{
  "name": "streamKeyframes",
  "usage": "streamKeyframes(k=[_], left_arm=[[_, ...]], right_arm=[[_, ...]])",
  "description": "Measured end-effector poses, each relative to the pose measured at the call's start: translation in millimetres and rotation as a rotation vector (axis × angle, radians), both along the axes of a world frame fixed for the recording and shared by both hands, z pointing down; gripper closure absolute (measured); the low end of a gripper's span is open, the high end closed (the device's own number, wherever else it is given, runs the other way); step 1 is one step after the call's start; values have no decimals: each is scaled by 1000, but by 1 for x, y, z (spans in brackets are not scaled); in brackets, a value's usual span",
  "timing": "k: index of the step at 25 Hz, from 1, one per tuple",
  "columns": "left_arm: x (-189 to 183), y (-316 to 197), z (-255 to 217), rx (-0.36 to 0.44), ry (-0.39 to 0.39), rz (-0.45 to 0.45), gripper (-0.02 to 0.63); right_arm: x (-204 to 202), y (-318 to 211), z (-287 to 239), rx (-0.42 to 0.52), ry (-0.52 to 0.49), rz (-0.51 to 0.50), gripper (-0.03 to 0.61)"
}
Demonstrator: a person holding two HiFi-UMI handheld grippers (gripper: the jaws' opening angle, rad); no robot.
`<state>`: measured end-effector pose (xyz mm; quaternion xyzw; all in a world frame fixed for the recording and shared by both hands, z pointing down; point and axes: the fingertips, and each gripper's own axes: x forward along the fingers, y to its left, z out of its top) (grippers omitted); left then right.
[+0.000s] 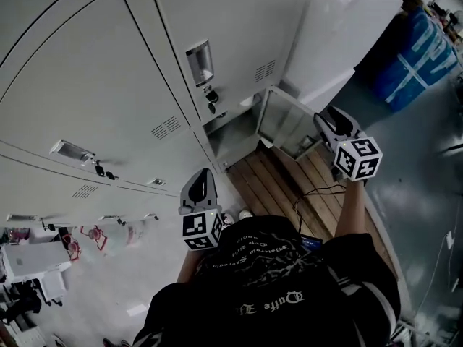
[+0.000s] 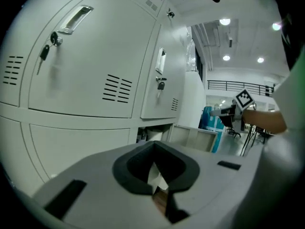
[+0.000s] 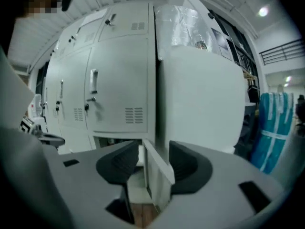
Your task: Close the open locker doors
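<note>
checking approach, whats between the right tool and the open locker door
Nothing. In the right gripper view the edge of the open locker door shows between the right tool's open jaws, untouched.

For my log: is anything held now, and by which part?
Nothing is held. The right gripper stands open around the edge of the locker door, not pressing; the left gripper is shut, empty.

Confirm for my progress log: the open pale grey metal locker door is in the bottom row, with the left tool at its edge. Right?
Wrong tool: the right tool, not the left, is at the edge of the open pale grey metal locker door in the bottom row; see the head view.
</note>
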<state>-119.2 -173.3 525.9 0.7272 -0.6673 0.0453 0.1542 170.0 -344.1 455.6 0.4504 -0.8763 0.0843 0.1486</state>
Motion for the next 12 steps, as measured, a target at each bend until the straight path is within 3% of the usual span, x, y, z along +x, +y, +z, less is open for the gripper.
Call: streamKeyframes(k=[3,7,12], left_arm=[[17,-8,-1,11,9,40,606],[35,-13,-2,7,3,96,606],[42,-15,1,-6,-12,119,606]], right_arm=[[36,-7,37,-93,67,83,390],[50,-6,81,-193,202,74,380],[61,-18,92,-183,314,87,374]])
